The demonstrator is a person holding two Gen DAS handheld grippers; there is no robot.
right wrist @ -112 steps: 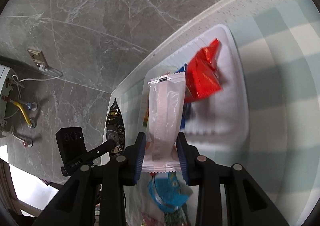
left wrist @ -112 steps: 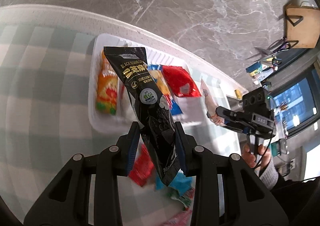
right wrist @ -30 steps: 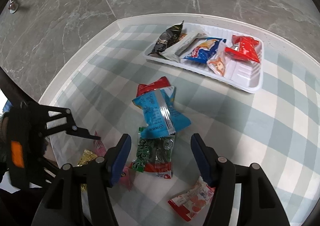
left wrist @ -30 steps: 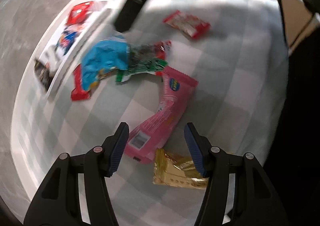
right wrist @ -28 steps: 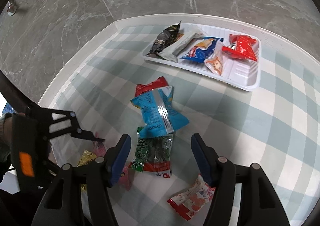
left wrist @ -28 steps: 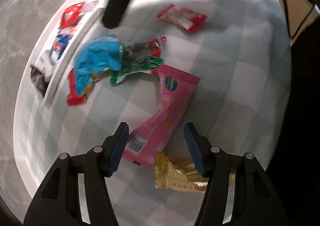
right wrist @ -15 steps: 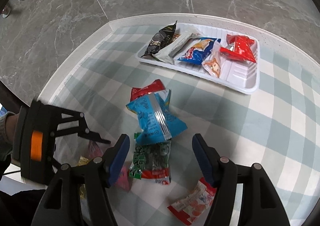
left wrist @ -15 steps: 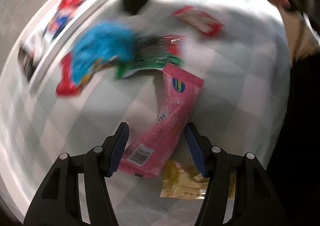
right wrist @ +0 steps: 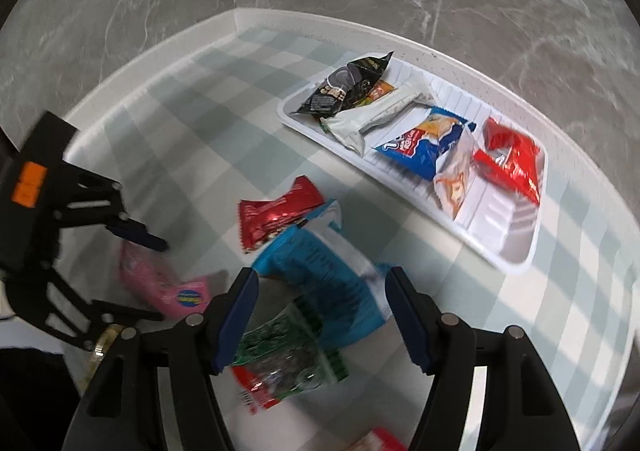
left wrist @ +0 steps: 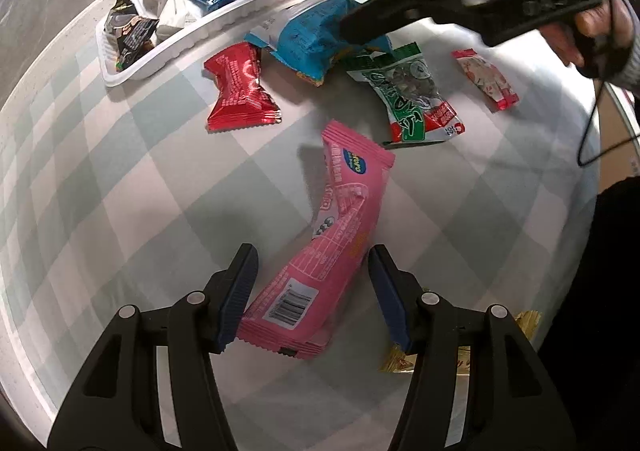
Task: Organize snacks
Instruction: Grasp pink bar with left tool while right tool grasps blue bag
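Both grippers' fingers (left wrist: 244, 283) seemingly straddle packets: pink (left wrist: 344, 235), blue (right wrist: 324, 283)

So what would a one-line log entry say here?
left gripper: open, straddling pink packet | right gripper: open, over blue packet | tray: holds five snacks

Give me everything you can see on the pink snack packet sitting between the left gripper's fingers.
The pink snack packet is a long, glossy film wrapper with crimped ends, a barcode and printed panel near the close end and a blue-and-yellow oval logo toward the far end. It is bent mid-length and lies on the checked tablecloth, outside the white tray. The left gripper is open, its fingers either side of the near end, not clamping. No other snack touches it visibly.
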